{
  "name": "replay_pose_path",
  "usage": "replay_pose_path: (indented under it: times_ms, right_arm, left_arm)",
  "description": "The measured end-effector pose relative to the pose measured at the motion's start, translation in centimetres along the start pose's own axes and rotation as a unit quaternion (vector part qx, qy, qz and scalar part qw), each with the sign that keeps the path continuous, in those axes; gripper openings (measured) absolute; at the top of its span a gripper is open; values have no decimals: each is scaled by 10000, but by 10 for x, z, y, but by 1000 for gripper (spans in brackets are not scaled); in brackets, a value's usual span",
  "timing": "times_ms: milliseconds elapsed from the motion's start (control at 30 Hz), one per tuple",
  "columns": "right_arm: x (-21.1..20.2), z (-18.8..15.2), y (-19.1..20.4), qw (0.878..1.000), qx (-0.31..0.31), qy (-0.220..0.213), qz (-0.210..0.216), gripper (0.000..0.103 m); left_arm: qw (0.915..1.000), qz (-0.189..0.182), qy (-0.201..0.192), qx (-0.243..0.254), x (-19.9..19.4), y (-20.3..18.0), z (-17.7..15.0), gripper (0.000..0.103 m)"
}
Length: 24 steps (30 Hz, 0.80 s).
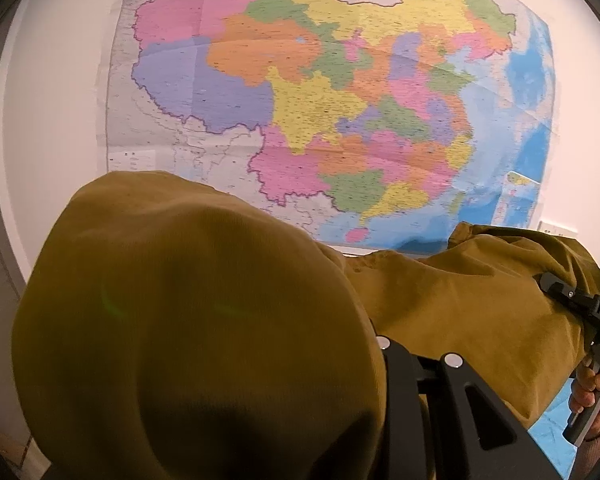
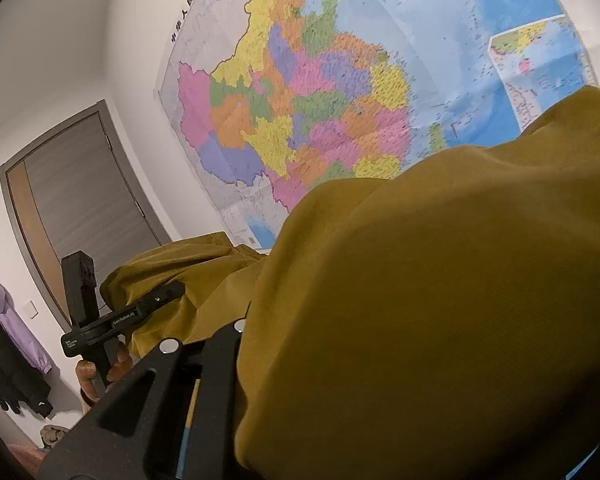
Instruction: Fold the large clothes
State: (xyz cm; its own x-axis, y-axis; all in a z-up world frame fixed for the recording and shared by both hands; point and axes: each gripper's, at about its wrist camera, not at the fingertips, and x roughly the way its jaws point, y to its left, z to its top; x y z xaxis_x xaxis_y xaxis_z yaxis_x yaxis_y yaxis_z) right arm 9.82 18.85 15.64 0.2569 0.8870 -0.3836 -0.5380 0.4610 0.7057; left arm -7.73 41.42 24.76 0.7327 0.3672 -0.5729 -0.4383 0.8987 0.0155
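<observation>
In the left wrist view, a mustard-yellow garment (image 1: 188, 312) is being draped in a thick bulge over the left side of the left claw (image 1: 416, 356), so that one finger is being hidden completely and only the other black finger (image 1: 460, 392), with a silver screw at its tip, is being shown; the cloth is being gripped between the two, the claw being clamped on the garment. The fabric is being stretched from there across to the right, where the right claw (image 1: 556, 286) is being seen from the side, closed on the far edge of the same cloth, with a hand (image 1: 592, 384) being wrapped round its handle. A large coloured wall map (image 1: 320, 92) is being shown behind, on a white wall (image 1: 48, 100). In the right wrist view, a dark door (image 2: 80, 188) and hanging purple and black clothes (image 2: 8, 344) are being shown at the left, then the left claw (image 2: 168, 294) biting into the cloth, with a hand (image 2: 100, 372) on its grip. Further right, the right claw's own black finger (image 2: 152, 384) is being shown beside the garment (image 2: 440, 300), which is being held off any surface and is being bunched over the other finger.
</observation>
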Motion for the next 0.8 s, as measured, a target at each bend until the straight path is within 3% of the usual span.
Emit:
replay_pose_path:
  times_ms: [800]
  right_arm:
    - [51, 27, 16, 9994, -226, -54, 240, 17]
  left_arm:
    - [9987, 438, -255, -67, 10, 37, 37, 27]
